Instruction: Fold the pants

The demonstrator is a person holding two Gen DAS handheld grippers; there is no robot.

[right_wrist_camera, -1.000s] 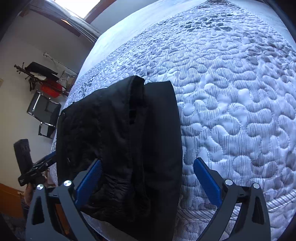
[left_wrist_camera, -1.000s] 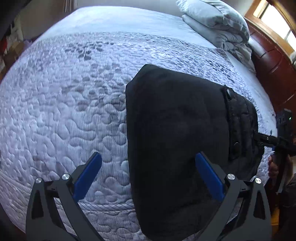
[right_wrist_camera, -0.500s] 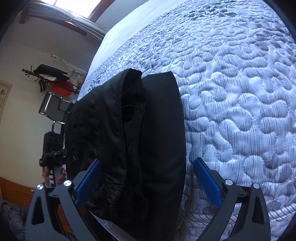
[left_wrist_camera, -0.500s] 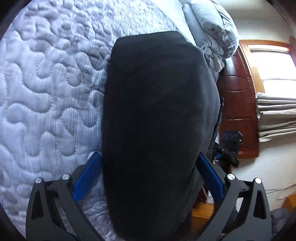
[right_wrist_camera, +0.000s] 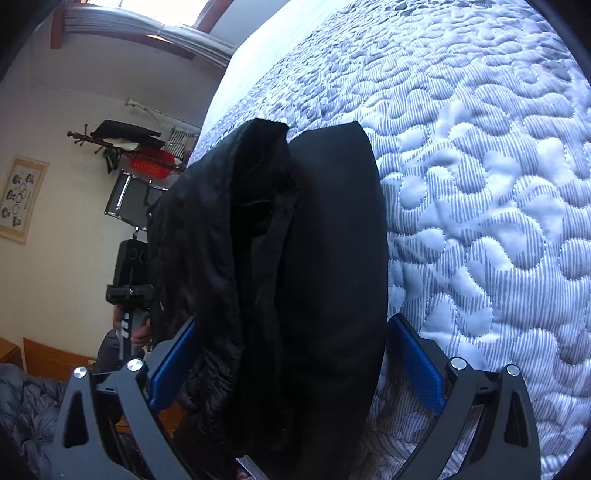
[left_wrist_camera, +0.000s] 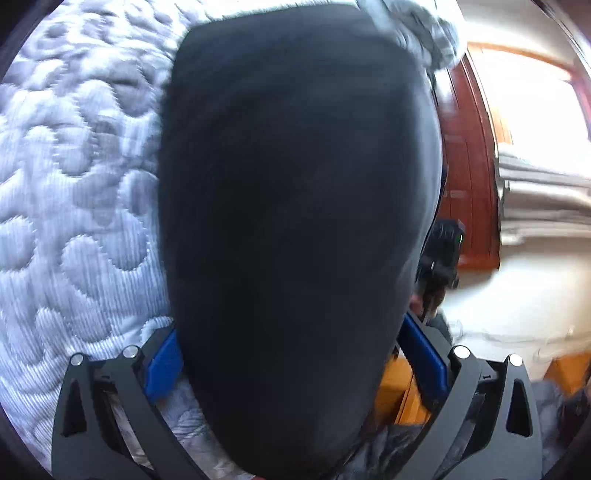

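Note:
The black pants [left_wrist_camera: 295, 221] lie folded in a thick bundle at the edge of the quilted bed [left_wrist_camera: 74, 221]. In the left wrist view they fill the middle of the frame between the blue pads of my left gripper [left_wrist_camera: 291, 354], whose jaws stand wide on either side of the bundle. In the right wrist view the pants [right_wrist_camera: 295, 258] show folded layers and a lining, and my right gripper [right_wrist_camera: 291, 365] also stands wide around their near end. Each gripper shows in the other's view, the right [left_wrist_camera: 441, 254] and the left [right_wrist_camera: 129, 291].
A grey-white quilted bedspread [right_wrist_camera: 480, 184] covers the bed. A folded grey duvet [left_wrist_camera: 424, 29] lies at the far end. A dark wood headboard [left_wrist_camera: 469, 166] and a window are on the right. A coat rack [right_wrist_camera: 122, 140] and chair stand by the wall.
Both grippers moved forward along the pants, so the bundle now sits deep between the open jaws. The left wrist view swung from looking across the bed to looking along the bundle.

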